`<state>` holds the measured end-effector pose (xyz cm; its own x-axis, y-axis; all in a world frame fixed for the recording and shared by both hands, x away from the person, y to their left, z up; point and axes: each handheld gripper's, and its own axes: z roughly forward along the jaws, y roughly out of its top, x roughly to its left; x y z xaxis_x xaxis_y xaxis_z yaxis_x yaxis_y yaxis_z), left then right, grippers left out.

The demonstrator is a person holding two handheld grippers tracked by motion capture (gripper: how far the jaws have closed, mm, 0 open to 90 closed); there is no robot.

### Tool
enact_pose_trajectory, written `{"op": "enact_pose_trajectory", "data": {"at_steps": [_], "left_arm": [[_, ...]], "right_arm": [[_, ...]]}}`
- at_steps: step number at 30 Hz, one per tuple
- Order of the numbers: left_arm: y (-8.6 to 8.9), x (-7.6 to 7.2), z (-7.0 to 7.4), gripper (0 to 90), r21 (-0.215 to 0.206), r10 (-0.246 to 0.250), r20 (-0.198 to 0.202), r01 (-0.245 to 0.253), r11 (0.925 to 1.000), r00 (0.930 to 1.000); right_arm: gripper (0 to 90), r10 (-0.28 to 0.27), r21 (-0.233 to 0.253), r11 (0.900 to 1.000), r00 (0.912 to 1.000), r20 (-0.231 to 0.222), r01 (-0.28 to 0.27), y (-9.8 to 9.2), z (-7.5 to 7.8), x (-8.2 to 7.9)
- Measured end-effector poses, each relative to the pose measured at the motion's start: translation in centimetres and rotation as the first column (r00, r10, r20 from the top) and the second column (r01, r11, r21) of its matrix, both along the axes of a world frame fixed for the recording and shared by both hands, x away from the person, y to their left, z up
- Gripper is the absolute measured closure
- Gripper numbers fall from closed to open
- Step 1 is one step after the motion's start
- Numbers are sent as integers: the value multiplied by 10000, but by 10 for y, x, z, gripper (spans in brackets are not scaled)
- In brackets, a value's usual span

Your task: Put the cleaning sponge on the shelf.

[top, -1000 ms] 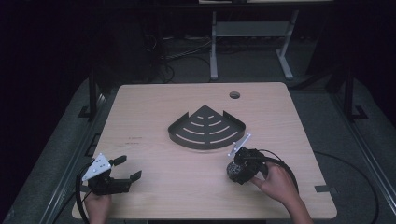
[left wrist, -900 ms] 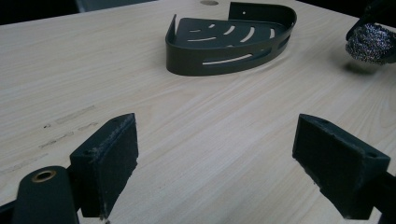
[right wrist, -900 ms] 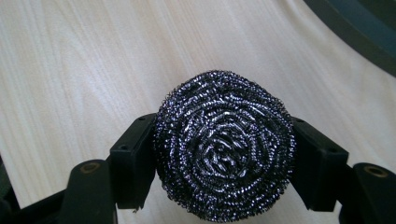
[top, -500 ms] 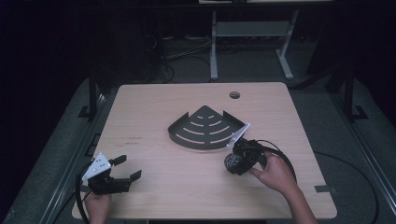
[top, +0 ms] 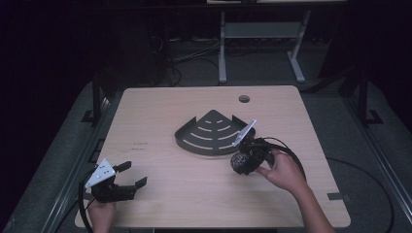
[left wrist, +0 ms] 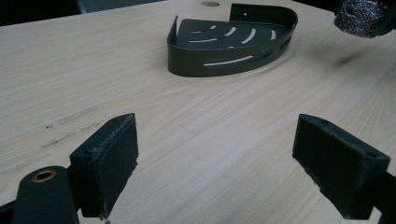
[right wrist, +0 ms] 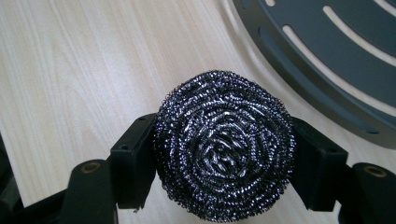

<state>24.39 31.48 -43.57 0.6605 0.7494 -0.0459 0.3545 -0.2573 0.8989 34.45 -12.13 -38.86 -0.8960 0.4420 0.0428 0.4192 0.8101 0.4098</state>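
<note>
A round steel wool scourer (right wrist: 225, 144) sits squeezed between the two black jaws of my right gripper (right wrist: 224, 158), which is shut on it. From the high view that gripper (top: 241, 160) hovers just off the front right rim of a dark quarter-round slotted tray (top: 211, 133), with the scourer (top: 239, 161) at its tip. The tray's curved wall (right wrist: 327, 88) runs past the upper right of the right gripper view. My left gripper (top: 127, 182) rests near the table's front left corner, open, nothing between its fingers (left wrist: 105, 163). Ahead of it lie the tray (left wrist: 229, 44) and the scourer (left wrist: 359, 18).
The light wooden table (top: 160, 111) has a round cable hole (top: 244, 99) near its far edge. A black cable (top: 291, 153) loops behind the right hand. A metal stand (top: 257, 34) and floor cables lie beyond the table in the dark.
The right gripper has carried the scourer forward and left, from the table's front right toward the tray's rim. The left gripper has stayed still.
</note>
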Motion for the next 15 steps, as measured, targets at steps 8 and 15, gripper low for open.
{"op": "enact_pose_trajectory", "data": {"at_steps": [8,15], "left_arm": [[-1,0,0,137,-44,-6,0,6,10000,10000],[-1,0,0,137,-40,2,3,-2,10000,10000]], "right_arm": [[315,15,57,10000,9999,124,-16,3,8,4],[315,57,-62,10000,9999,117,-56,5,10,9]]}}
